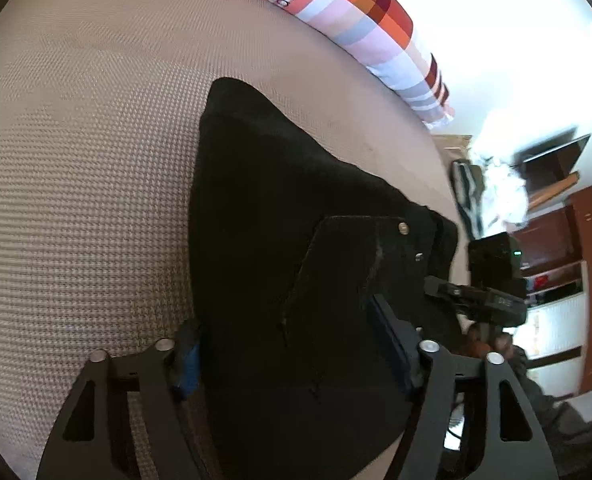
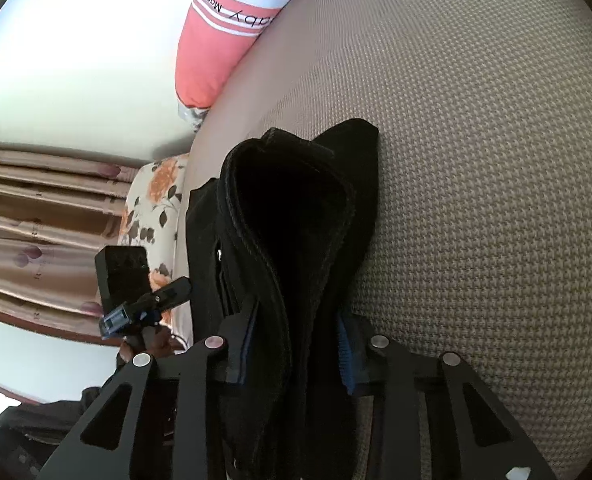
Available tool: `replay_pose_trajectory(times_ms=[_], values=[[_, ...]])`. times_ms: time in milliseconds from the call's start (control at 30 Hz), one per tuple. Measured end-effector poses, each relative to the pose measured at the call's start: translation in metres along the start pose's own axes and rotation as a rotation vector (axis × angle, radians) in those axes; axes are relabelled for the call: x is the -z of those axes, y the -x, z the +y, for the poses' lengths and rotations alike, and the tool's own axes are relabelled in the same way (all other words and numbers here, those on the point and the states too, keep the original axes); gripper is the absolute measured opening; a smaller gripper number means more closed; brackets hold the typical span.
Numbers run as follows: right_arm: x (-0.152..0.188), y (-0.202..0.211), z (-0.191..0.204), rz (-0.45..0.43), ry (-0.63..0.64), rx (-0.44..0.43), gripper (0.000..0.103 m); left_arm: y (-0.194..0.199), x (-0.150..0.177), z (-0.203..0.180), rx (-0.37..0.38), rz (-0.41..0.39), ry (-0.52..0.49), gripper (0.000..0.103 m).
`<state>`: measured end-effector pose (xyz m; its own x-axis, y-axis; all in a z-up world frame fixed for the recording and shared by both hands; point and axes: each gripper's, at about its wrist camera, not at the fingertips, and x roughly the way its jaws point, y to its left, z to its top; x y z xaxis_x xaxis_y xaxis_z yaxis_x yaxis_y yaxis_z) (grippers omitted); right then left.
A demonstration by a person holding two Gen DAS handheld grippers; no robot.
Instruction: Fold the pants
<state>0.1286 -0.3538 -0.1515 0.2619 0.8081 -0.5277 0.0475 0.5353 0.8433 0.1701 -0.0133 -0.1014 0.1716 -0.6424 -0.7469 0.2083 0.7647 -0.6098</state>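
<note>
- The black pants (image 1: 280,208) lie folded in a thick bundle on a beige woven bed cover (image 1: 80,160), with the waistband and a metal button (image 1: 403,227) toward the right of the left wrist view.
- The left gripper (image 1: 292,344) straddles the near part of the bundle; its blue pads (image 1: 186,364) stand apart on either side of the cloth, and whether they press on it cannot be told.
- The right gripper (image 2: 292,348) has its jaws drawn in on the stacked folds of the pants (image 2: 296,220), the cloth bulging between the pads (image 2: 345,356).
- A pink and checked pillow (image 1: 335,12) lies at the far edge of the cover.
</note>
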Motion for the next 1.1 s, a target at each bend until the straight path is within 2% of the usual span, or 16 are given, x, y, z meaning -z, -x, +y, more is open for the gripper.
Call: replay_pose_trajectory(times_ms=[67,133,233,400,533,833,1100], values=[[0.004,0.002,0.000,-0.020,-0.011,0.013,0.030,0.002,0.004,-0.003,-0.067,-0.013,-0.024,0.047],[0.006,-0.002,0.006,-0.037,-0.019,0.029,0.030,0.001,0.006,-0.006,-0.120,-0.018,-0.043,0.040],[0.010,-0.003,0.014,-0.065,-0.013,0.076,0.030,0.000,0.007,-0.010,-0.185,-0.030,-0.041,0.038],[0.016,-0.005,0.030,-0.116,0.011,0.169,0.030,-0.004,0.015,-0.027,-0.317,-0.075,-0.108,0.034],[0.018,-0.003,0.040,-0.144,0.027,0.212,0.026,-0.001,0.020,-0.038,-0.388,-0.100,-0.154,0.023],[0.018,0.004,0.063,-0.164,0.043,0.263,0.023,0.006,0.024,-0.055,-0.452,-0.134,-0.183,0.019],[0.018,0.001,0.085,-0.161,0.090,0.272,0.023,0.019,0.029,-0.058,-0.451,-0.150,-0.174,0.018]])
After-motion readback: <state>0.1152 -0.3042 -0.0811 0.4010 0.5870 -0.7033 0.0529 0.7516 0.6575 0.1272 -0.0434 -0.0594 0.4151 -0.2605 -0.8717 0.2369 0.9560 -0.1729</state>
